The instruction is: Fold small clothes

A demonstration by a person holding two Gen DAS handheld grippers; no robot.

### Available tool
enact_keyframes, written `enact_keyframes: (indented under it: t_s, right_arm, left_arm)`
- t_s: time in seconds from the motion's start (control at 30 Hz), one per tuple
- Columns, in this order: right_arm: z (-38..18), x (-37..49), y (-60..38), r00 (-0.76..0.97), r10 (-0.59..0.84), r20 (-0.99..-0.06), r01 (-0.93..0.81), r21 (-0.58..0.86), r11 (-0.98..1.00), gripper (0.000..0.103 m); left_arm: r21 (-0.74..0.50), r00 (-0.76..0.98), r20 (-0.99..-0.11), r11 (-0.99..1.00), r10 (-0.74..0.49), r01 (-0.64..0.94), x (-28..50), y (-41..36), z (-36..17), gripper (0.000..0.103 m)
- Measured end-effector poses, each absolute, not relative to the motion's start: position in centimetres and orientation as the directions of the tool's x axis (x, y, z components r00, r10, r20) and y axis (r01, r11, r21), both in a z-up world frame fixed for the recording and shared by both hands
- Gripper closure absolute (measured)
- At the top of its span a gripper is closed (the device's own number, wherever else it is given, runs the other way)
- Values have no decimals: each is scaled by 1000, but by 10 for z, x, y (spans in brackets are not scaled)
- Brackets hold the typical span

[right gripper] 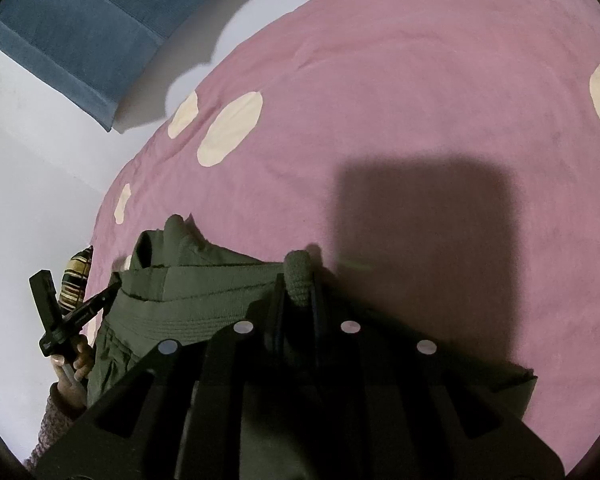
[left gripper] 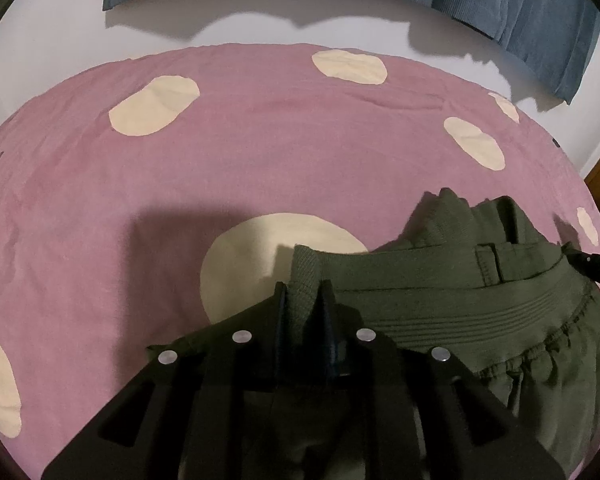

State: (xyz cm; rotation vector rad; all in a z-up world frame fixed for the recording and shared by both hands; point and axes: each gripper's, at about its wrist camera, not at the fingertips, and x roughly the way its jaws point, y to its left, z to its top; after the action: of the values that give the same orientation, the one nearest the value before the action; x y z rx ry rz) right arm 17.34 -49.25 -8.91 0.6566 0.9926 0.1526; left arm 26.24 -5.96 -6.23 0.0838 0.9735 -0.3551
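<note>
The left gripper point(left gripper: 303, 300), a black two-finger tool, has its jaws nearly together on the thick ribbed end of the waistband of an olive-green pair of small cotton trousers point(left gripper: 440, 304), the fabric pinched between its pads. The right gripper point(right gripper: 298, 284) is likewise narrowed onto the opposite ribbed end of the same waistband, which bulges up between its fingers. The olive-green trousers point(right gripper: 188, 300) hang stretched between the two tools, the waistband running across with a belt loop showing and gathered fabric falling below it. They are held over the near part of a round pink fabric mat with cream oval spots point(left gripper: 260, 152), which lies on a white floor point(left gripper: 60, 32). In the right wrist view, the person's hand point(right gripper: 74, 364) grips the handle of the other tool at the left, with a knitted sleeve point(right gripper: 56, 412) below it. A blue corduroy cloth point(left gripper: 520, 4) hangs at the far edge, beyond the mat.
</note>
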Motion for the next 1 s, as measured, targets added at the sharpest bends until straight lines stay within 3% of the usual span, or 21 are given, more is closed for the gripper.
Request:
enact_keyframes:
  t_s: [0.37,0.43,0.53,0.7,1.0]
  right_arm:
    - [-66,151,-496,596,322,-736,238,545,804,81]
    - [-57,139,-499,614,318,-722,247,558,792,73]
    - [-38,109,-504,658,326,-679,243,601,762,51]
    - [-17,38,-510,710,309,-633,232,625,745,31]
    - [-57,-60,-519,698,305,-648,355,683,638,30]
  left_arm:
    - [-92,517,-821,950,-241,297,238,-42,-41,48]
    - [-119,518,-813,947,-266,299,225,-32,-32,42]
    - [-137,544,-790,947,-282,292,197,-12,-18,30]
    - [-176,561,-766,942,-313,284,144,30,-11,25]
    - [-294,541,-768,939,-342,176,82,93,-34,24]
